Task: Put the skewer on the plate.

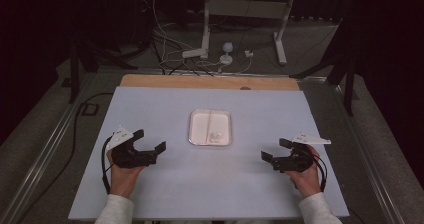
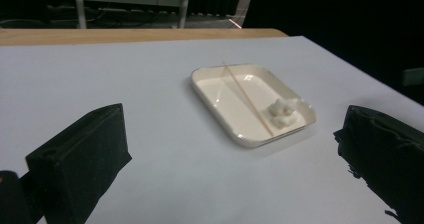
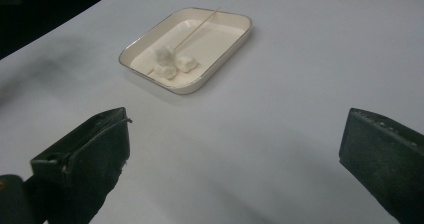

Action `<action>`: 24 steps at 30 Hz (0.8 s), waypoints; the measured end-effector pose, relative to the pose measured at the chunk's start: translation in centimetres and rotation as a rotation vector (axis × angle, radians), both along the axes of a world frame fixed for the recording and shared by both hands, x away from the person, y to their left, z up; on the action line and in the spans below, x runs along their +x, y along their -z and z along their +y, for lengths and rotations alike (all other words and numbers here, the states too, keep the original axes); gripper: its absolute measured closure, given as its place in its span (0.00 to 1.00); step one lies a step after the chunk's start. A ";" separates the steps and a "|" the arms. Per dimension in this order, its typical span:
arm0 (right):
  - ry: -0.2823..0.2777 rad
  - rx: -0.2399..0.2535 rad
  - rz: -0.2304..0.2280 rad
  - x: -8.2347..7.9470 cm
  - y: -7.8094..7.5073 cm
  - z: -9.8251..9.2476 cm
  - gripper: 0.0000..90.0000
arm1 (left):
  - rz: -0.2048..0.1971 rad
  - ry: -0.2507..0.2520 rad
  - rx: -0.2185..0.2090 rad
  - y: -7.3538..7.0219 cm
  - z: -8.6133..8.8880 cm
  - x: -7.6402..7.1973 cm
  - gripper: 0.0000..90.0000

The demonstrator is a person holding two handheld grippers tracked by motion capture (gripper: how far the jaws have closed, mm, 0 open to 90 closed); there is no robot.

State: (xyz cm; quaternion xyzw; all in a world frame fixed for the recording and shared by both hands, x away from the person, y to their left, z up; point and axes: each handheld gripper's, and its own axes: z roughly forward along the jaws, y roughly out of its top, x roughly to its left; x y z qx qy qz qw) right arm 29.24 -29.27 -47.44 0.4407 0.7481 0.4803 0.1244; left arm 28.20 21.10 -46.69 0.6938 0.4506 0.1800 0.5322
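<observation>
White tray (image 3: 220, 64) with skewer (image 3: 197, 29) and marshmallows (image 3: 172, 64) beyond wide-apart jaws.

Look at the small white tray (image 1: 210, 127) with round corners and a thin shiny rim: it lies flat in the middle of the table (image 1: 210, 184), well away from both of your hands. A thin wooden stick (image 2: 247, 98) lies in it, running slanted from one end of the tray to the other. A few soft white lumps (image 3: 170, 62), maybe three marshmallows, sit bunched together at the near end, right by the stick's tip.
</observation>
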 end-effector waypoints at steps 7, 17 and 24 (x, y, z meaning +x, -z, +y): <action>0.023 0.009 -0.068 -1.1 -0.3 -1.0 0.00 | -0.030 -0.042 0.036 0.4 1.1 -0.9 0.01; 0.059 0.044 -0.099 -2.6 -0.1 -3.2 0.00 | -0.081 -0.055 0.006 0.3 2.2 -2.2 0.01; 0.078 0.040 -0.107 -3.6 0.4 -4.2 0.00 | -0.111 -0.063 -0.003 0.0 2.6 -2.8 0.01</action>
